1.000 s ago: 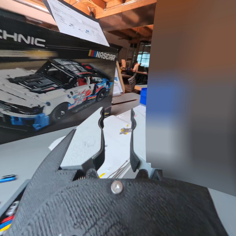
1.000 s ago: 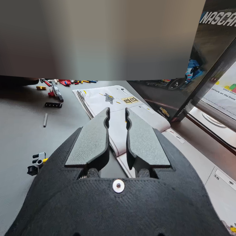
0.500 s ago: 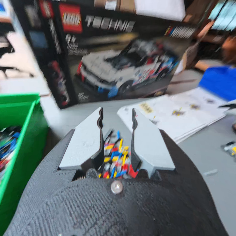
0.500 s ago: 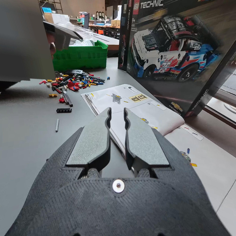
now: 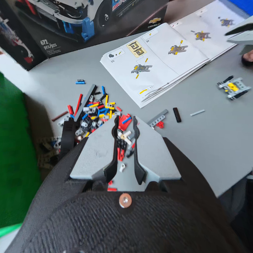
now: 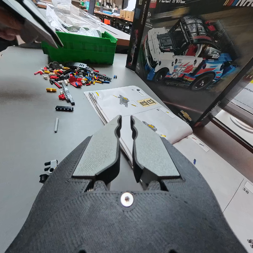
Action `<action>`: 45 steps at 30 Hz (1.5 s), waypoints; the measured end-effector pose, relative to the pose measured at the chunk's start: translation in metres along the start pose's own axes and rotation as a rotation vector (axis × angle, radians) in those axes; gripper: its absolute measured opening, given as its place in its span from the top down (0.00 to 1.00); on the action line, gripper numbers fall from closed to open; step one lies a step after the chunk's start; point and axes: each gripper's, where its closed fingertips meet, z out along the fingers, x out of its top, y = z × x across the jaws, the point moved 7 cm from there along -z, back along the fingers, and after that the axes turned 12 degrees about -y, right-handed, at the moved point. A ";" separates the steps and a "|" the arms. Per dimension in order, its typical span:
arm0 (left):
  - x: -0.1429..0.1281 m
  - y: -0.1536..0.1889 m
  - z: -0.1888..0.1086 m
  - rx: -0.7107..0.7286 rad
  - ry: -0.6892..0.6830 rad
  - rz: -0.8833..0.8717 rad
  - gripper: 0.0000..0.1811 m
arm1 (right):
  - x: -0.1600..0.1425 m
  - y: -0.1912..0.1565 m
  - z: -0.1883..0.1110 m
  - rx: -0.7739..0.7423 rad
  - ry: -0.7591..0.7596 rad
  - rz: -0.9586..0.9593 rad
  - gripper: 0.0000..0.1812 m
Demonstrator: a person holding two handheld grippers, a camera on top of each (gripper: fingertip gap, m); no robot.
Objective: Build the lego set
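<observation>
Lego pieces (image 5: 95, 108) mostly lie loose in a heap on the counter (image 5: 191, 143); only a small grey assembly (image 5: 234, 87) is built. Left hand-held gripper (image 5: 125, 120) hovers released above the heap, right hand-held gripper (image 6: 126, 117) empty over the booklet (image 6: 136, 104).

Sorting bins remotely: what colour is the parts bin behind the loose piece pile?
Green bin, clearest in the right wrist view.

Left gripper (image 5: 125, 120) above parts pile (image 5: 95, 110) on table (image 5: 191, 136), jaws apart, empty. Manual (image 5: 157, 61) open beyond; small assembly (image 5: 233, 87) right; box (image 5: 82, 20) behind.
</observation>
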 end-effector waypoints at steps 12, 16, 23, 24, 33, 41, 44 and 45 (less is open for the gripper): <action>0.046 -0.055 0.121 -0.049 -0.438 0.067 0.92 | 0.002 0.003 -0.002 0.002 -0.001 -0.009 0.96; 0.041 -0.058 0.131 -0.068 -0.537 0.095 0.93 | 0.002 0.005 -0.002 0.005 0.005 -0.001 0.96; 0.045 -0.053 0.135 -0.078 -0.564 0.126 0.96 | 0.002 0.008 -0.002 -0.009 0.000 0.002 0.98; 0.046 -0.052 0.133 -0.057 -0.572 0.140 0.96 | 0.002 0.008 -0.002 -0.010 0.000 0.001 0.98; 0.086 0.073 0.098 -0.259 -0.427 0.379 0.97 | 0.001 0.011 -0.003 -0.016 0.003 0.009 0.98; 0.072 0.199 0.152 -0.331 -0.482 0.580 0.97 | 0.004 0.015 -0.013 -0.048 0.033 0.010 0.97; 0.068 0.212 0.162 -0.357 -0.455 0.608 0.97 | 0.005 0.016 -0.014 -0.045 0.044 0.016 0.97; 0.068 0.211 0.164 -0.358 -0.474 0.604 0.96 | 0.005 0.016 -0.014 -0.042 0.044 0.016 0.98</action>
